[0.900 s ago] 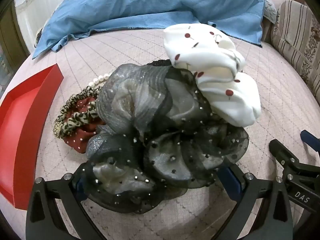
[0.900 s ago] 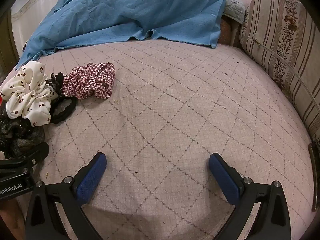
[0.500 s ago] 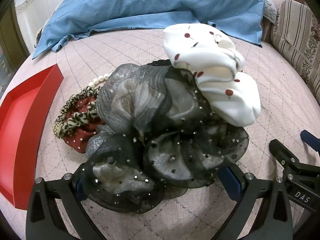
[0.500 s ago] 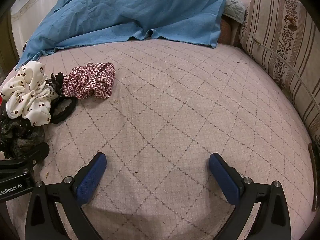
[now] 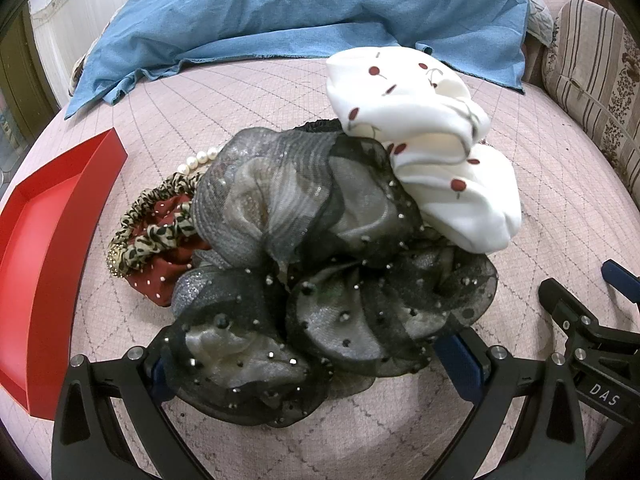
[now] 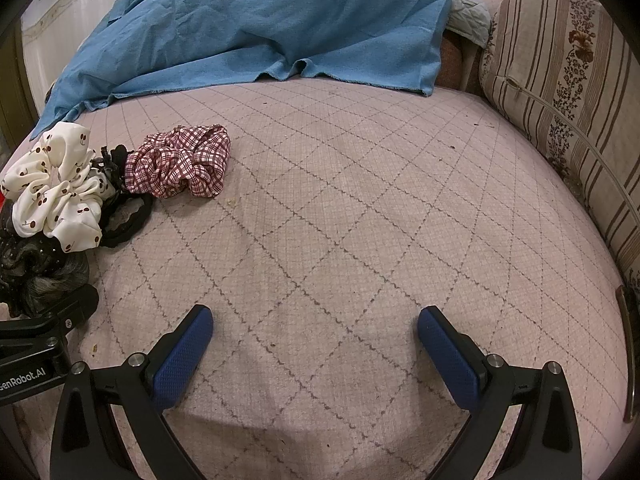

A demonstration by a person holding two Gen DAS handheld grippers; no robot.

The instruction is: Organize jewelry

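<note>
Left tool (image 5: pixel 308 364) spread wide, straddling near edge of grey-black scrunchie (image 5: pixel 320 264) on quilted bed (image 6: pixel 360 220); pads not pressing it. Right tool (image 6: pixel 316 348) spread, over bare quilt, well apart from plaid scrunchie (image 6: pixel 180 164). Red tray (image 5: pixel 48 248) left of pile.

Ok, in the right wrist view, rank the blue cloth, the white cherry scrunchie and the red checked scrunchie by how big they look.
1. blue cloth, by far the largest, though it lies farthest away.
2. white cherry scrunchie and red checked scrunchie: too alike to rank; the white one is partly cut off by the frame edge.
</note>
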